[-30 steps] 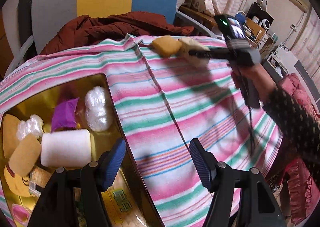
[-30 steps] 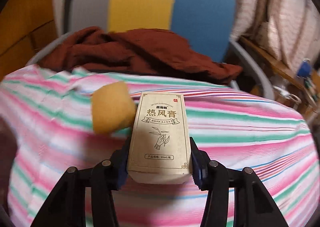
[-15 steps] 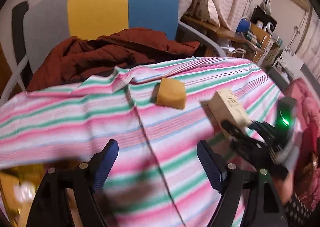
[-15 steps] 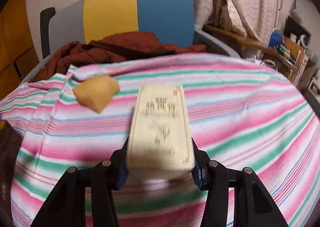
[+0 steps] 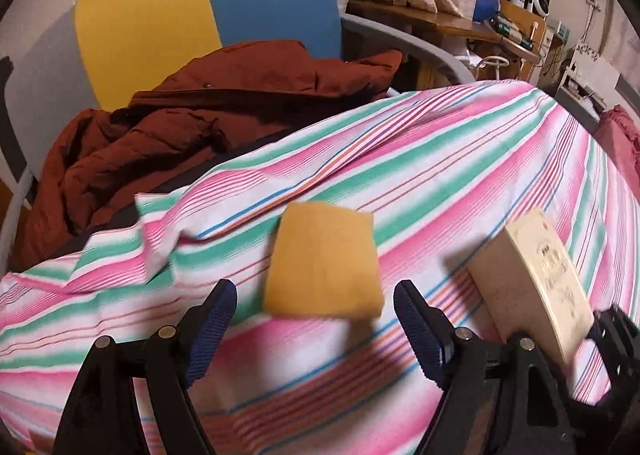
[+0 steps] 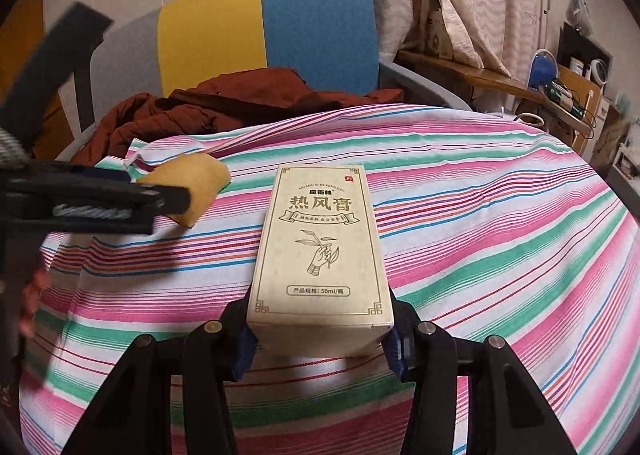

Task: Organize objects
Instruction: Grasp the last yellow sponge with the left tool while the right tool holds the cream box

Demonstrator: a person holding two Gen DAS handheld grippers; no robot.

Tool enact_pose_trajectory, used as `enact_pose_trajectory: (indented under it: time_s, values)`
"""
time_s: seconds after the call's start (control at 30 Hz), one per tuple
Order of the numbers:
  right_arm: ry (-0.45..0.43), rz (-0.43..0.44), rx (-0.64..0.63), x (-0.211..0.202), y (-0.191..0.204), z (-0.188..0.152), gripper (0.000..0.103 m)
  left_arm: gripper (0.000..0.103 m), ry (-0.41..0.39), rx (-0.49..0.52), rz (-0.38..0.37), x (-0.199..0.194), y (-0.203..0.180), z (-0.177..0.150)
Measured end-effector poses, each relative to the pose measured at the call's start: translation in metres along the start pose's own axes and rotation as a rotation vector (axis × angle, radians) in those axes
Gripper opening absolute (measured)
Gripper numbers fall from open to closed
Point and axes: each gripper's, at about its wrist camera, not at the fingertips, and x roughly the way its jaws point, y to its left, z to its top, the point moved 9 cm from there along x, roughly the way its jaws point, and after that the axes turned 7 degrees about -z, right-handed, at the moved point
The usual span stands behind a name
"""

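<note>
Left wrist view, frame centre: left hand-held gripper (image 5: 314,329) spread wide around yellow sponge (image 5: 322,261) on striped tabletop (image 5: 460,159); lower right, right hand-held gripper (image 6: 318,339) clamping beige box (image 6: 320,251).

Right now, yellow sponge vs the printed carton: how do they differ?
1. Held or free: the printed carton is clamped in the right gripper; the yellow sponge lies loose on the striped cloth, between the open left gripper's fingers, untouched.
2. Look: the carton is pale beige with printed text and a drawing; the sponge is plain yellow.
3. Shape: the carton is tall and sharp-edged; the sponge is squat with rounded corners.

Both are blocky.
</note>
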Motion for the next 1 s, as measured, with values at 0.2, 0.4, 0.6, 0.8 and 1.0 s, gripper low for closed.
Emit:
enact_pose_trajectory:
  time_s: [0.2,0.4,0.6,0.8,1.0]
  values:
    - [0.003,-0.001,0.018,0.002,-0.004,-0.001,0.052,0.071,-0.012,-0.036,-0.057,0.015,0.002,-0.006]
    - [0.0,-0.012,0.015,0.003,-0.003,-0.001,0.052,0.059,-0.086,0.0,-0.005,0.011,0.002,-0.013]
    - [-0.009,-0.032,0.007,0.002,-0.004,-0.001,0.051,0.058,-0.103,0.004,0.052,0.002,-0.002,-0.024]
    - [-0.04,-0.059,0.016,-0.003,-0.009,0.002,0.051,0.057,-0.134,-0.013,0.119,-0.016,-0.003,-0.039]
    - [-0.074,-0.081,0.018,-0.011,-0.011,0.006,0.051,0.057,-0.213,0.011,0.142,-0.046,-0.015,-0.053]
